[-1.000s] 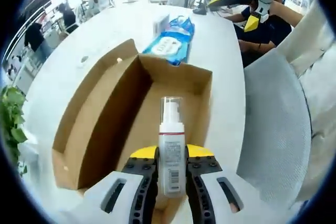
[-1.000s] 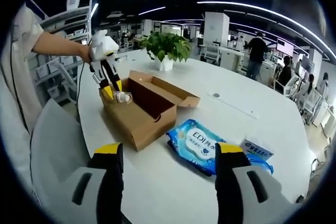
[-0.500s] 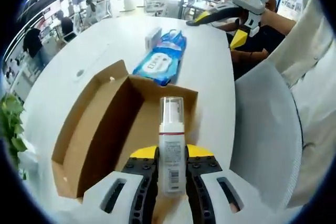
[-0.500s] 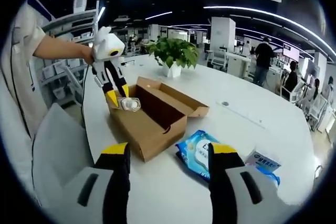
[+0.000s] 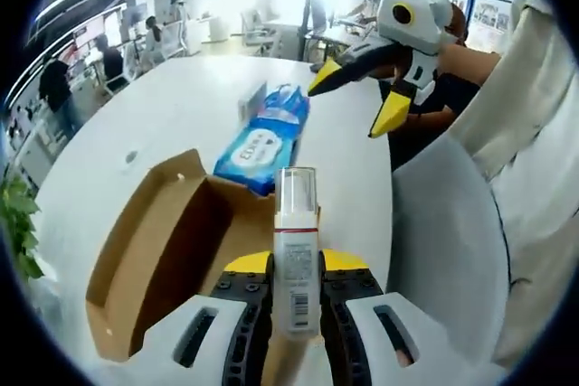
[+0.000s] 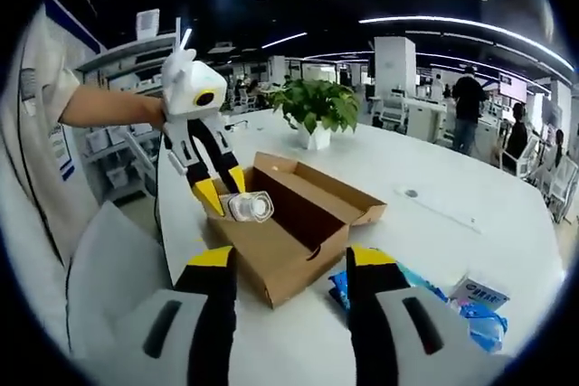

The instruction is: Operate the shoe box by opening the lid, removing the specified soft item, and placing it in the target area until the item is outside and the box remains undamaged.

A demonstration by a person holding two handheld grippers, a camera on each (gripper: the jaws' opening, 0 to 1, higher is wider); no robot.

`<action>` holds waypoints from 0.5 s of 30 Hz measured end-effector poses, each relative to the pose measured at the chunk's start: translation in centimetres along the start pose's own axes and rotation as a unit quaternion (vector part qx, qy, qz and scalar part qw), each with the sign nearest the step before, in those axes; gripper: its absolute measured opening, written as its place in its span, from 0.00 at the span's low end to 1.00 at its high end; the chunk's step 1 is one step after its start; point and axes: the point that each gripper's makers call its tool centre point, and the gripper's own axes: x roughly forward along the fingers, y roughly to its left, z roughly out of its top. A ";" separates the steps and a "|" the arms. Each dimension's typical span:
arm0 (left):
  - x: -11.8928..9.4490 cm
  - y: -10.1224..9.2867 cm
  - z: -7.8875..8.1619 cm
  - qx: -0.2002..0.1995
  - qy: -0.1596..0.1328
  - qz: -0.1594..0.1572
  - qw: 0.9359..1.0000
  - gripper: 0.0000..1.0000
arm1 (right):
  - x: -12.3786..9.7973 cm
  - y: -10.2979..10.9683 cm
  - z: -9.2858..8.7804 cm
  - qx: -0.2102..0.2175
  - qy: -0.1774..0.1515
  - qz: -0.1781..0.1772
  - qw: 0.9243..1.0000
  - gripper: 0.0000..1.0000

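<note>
A small white pump bottle with a clear cap and a red-banded label [image 5: 296,259] stands upright between the jaws of the left gripper [image 5: 297,288], which clamp it at its lower half; it is held above the near end of the open brown cardboard shoe box [image 5: 154,250]. In the right gripper view the same bottle [image 6: 251,207] sits in the left gripper's [image 6: 223,196] yellow tips, just over the box's [image 6: 294,241] near corner. The box rests on a round white table [image 5: 154,115] with its lid flap folded outward. Just beyond the box lies a blue soft pack of wet wipes [image 5: 261,137], with a small white carton [image 5: 251,101] beside it. The right gripper [image 6: 288,268] has its jaws spread wide apart and holds nothing; it hovers near the table edge [image 5: 362,97]. A green potted plant [image 6: 316,110] stands further back on the table.
</note>
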 end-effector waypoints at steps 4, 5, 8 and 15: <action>0.2 -0.6 0.4 0.003 -0.005 -0.003 1.000 0.16 | 0.6 0.5 0.3 -0.004 -0.002 0.010 1.000 0.44; 0.2 -0.7 0.4 0.003 -0.006 -0.004 1.000 0.16 | 0.7 0.6 0.4 -0.004 -0.003 0.013 1.000 0.44; 0.1 -1.2 1.0 0.002 -0.018 -0.012 1.000 0.16 | 0.9 0.9 0.7 0.002 -0.009 0.021 1.000 0.43; 0.1 -2.1 1.8 0.008 -0.034 -0.026 0.999 0.16 | 1.4 1.7 1.0 -0.006 -0.013 0.039 0.999 0.40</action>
